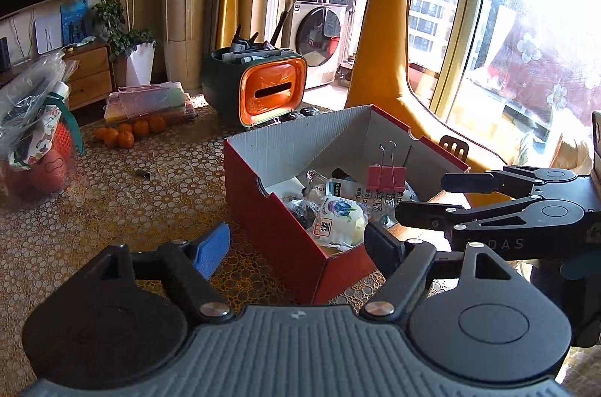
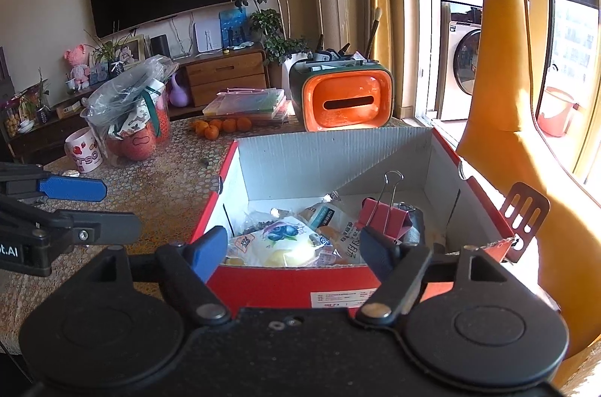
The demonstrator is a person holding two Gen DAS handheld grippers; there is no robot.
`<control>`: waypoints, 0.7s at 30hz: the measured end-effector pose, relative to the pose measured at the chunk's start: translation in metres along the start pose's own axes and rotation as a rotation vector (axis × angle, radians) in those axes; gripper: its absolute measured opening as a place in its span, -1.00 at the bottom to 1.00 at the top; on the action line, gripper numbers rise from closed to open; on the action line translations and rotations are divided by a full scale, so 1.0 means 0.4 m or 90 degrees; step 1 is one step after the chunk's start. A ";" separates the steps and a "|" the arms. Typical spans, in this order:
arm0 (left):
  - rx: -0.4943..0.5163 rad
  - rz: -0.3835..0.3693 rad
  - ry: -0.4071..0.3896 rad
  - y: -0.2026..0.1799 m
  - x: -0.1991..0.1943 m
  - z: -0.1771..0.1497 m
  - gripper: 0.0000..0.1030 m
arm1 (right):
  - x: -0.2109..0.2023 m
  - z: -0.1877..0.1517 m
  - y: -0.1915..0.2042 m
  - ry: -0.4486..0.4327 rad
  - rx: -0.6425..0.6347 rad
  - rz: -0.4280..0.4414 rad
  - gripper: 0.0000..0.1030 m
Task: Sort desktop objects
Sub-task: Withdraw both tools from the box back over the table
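The left gripper [image 1: 296,246] stands with its jaws apart and nothing between them, hovering just in front of the near corner of a red box [image 1: 285,231]; one finger pad [image 1: 212,248] is blue, the other dark. The right gripper [image 2: 296,248] is likewise spread wide and empty, poised over the near wall of the same box, its dark fingertip just in front of a red binder clip [image 2: 381,215]. The clip lies inside the box on top of the other contents, its wire handles sticking up and tilted. The box is an open cardboard carton, red outside and white ribbed inside, and it holds a heap of small plastic-wrapped snack packets, among them a white packet with a blueberry picture [image 2: 283,235] and a packet with printed characters [image 1: 370,198]. In the left wrist view the right gripper reaches in from the right edge, beside the box. The box sits on a table covered with a patterned lace-like cloth [image 1: 124,205]. Behind the box stands an orange and green tissue holder [image 2: 347,100] with pens and brushes in its top. Near it lie a few small oranges [image 2: 221,126] and flat clear plastic cases [image 2: 251,102]. Further left are a clear bag of goods [image 2: 127,119] and a white mug [image 2: 84,151].
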State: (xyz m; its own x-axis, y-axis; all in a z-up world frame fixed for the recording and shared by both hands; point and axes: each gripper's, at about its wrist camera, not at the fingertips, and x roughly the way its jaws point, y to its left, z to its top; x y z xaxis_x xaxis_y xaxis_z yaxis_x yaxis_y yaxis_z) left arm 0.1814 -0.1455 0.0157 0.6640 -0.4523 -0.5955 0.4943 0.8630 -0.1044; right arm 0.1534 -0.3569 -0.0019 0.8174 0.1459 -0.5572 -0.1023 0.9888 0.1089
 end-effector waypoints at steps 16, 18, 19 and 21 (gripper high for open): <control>-0.041 0.073 -0.024 0.160 -0.107 -0.058 0.77 | 0.009 -0.008 0.169 -0.004 -0.011 0.024 0.79; -0.046 0.092 -0.032 0.180 -0.120 -0.066 0.90 | 0.011 -0.010 0.191 -0.004 -0.015 0.028 0.82; -0.050 0.099 -0.035 0.192 -0.127 -0.069 1.00 | 0.012 -0.011 0.201 -0.004 -0.018 0.031 0.84; -0.054 0.109 -0.043 0.212 -0.141 -0.076 1.00 | 0.018 -0.013 0.225 -0.005 -0.026 0.031 0.86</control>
State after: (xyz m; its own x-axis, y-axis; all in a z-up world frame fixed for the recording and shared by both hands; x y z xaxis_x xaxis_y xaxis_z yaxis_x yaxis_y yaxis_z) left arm 0.1690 -0.0399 0.0162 0.7715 -0.3089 -0.5562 0.3236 0.9432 -0.0750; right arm 0.1472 -0.2668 -0.0003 0.8149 0.1944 -0.5460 -0.1655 0.9809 0.1022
